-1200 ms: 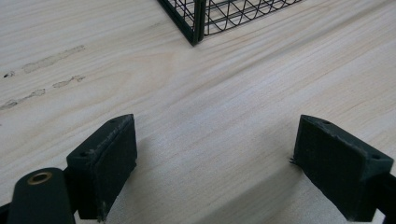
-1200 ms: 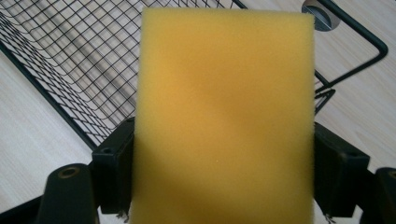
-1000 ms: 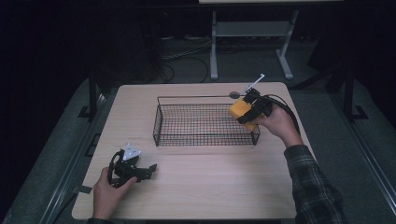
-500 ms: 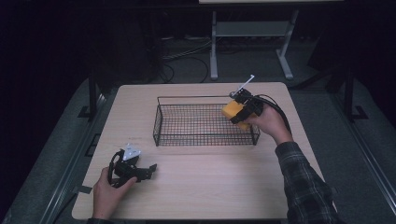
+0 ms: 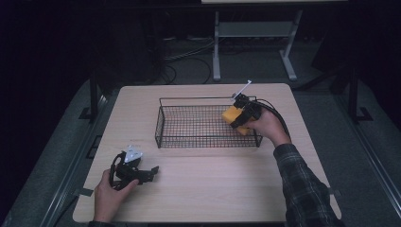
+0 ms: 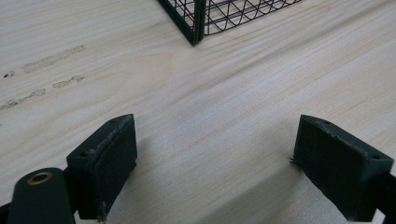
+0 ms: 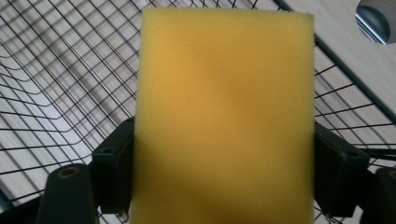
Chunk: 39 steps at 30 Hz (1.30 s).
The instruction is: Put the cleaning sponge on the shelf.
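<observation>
A yellow sponge [image 5: 232, 116] [image 7: 224, 116] sits clamped between the jaws of my right gripper [image 5: 239, 118] [image 7: 224, 186], which is shut on it. The sponge hangs over the right end of a black wire basket [image 5: 163, 124] [image 7: 56, 84], inside its rim. My left gripper [image 5: 146, 174] [image 6: 212, 172] rests low on the wooden table [image 5: 213, 184] [image 6: 210, 93] at the front left, open, with bare wood between its jaws. A corner of the basket [image 6: 196, 21] shows ahead of it in the left gripper view.
The basket stands in the middle of the table. A metal stand [image 5: 250, 42] and cables lie on the dark floor behind the table. A round metal piece [image 7: 378, 18] shows at the top right of the right gripper view.
My right gripper has carried the sponge leftward and down, from above the basket's right rim into its right end. The left gripper has not moved.
</observation>
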Available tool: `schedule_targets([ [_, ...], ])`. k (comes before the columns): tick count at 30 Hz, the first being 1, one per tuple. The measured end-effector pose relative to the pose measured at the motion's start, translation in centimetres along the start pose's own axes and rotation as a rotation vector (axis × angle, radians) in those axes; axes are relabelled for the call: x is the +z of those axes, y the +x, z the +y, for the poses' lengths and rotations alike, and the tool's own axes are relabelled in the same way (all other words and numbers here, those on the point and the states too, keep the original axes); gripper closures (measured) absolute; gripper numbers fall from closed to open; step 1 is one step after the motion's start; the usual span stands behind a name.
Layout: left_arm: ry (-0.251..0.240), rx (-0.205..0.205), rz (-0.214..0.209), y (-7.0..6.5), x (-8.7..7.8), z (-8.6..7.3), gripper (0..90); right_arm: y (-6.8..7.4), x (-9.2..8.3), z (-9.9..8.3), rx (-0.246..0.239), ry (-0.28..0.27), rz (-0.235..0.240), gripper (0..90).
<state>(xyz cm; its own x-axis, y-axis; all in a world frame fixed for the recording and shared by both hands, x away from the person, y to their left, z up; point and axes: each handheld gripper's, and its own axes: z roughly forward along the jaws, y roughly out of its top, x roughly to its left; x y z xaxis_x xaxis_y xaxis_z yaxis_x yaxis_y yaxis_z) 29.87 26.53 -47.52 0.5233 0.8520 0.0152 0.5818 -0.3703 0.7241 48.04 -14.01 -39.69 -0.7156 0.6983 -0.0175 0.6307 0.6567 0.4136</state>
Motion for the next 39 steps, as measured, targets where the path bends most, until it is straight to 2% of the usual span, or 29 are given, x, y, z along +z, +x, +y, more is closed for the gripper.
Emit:
schedule_targets([
  [6, 0.0, 0.0, 0.0, 0.0, 0.0, 0.0, 12.6, -0.2, 1.1, -0.5, 0.009, 0.012, 0.017, 22.4],
  [19, 0.0, -0.001, 0.0, 0.0, 0.0, 0.0, 12.6, -0.1, 2.1, -1.1, -0.016, 0.032, 0.039, 22.4],
  [27, 0.0, 0.0, 0.0, 0.0, 0.0, 0.0, 12.6, 0.2, 2.6, -1.1, -0.045, 0.057, 0.021, 22.4],
  [39, 0.0, 0.0, 0.0, 0.0, 0.0, 0.0, 12.6, 0.4, 2.6, -1.2, -0.048, 0.079, 0.017, 21.9],
])
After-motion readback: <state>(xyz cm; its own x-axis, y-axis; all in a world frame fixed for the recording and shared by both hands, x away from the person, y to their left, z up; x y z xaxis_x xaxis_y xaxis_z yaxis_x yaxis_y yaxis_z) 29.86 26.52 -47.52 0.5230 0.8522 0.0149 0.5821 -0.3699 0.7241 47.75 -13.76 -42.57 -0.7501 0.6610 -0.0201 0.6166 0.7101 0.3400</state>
